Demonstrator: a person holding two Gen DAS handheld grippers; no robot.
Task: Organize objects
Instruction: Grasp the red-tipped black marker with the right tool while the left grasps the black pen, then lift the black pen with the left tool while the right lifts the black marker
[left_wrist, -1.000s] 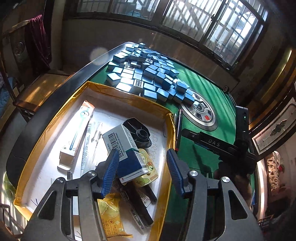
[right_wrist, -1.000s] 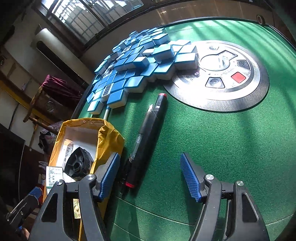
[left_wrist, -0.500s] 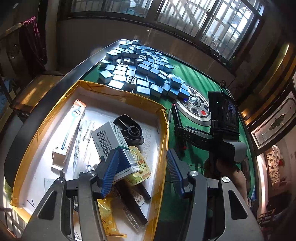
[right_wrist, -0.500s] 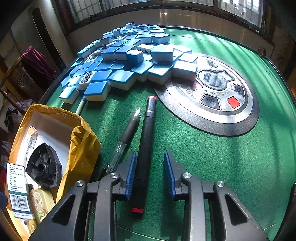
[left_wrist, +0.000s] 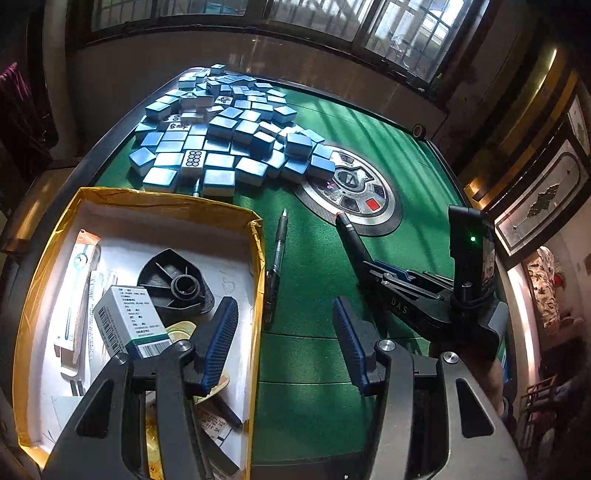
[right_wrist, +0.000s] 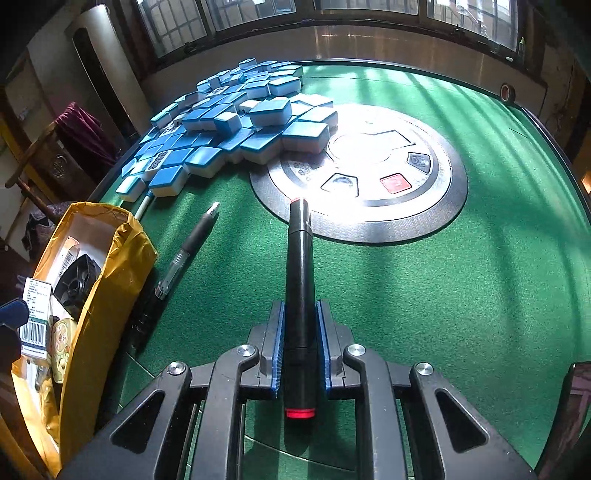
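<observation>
Black marker (right_wrist: 300, 280): one, right gripper (right_wrist: 300, 345) closing on it; one pen (right_wrist: 177, 258) on felt; left gripper (left_wrist: 286, 347) half-open, empty.

Window daylight stripes the green table (right_wrist: 480, 295); glare whitens the centre dial (right_wrist: 369, 155); fisheye-bent edges stay dim.

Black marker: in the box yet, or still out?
Out. The black marker sits between the right gripper pads as they close, over green felt, beside the yellow box, not inside.
</observation>
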